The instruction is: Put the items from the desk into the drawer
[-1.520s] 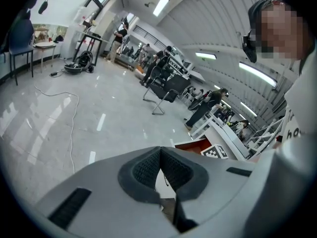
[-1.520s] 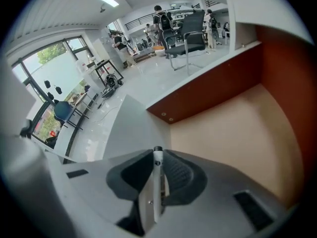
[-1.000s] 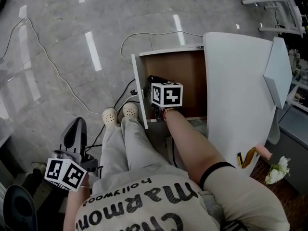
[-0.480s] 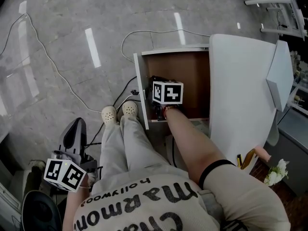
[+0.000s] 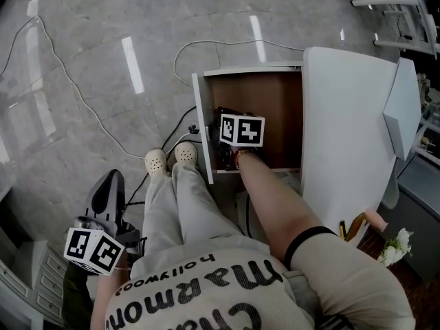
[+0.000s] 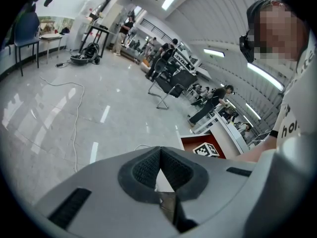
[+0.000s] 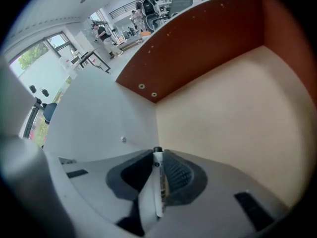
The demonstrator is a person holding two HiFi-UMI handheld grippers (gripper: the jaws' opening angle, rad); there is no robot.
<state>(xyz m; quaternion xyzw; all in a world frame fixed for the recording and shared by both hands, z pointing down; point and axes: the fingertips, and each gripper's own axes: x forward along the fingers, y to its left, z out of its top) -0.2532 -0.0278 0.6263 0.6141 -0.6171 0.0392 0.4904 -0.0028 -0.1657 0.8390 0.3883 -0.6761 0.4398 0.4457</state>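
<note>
Right gripper (image 7: 157, 156) pinches a white marker (image 7: 159, 185), print unreadable, inside the drawer (image 7: 208, 38); left gripper (image 6: 159, 155), eight o'clock, pressed together, empty.

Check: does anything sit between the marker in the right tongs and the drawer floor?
Nothing visible does. The right tongs hold the marker inside the open drawer, above its bare floor.
</note>
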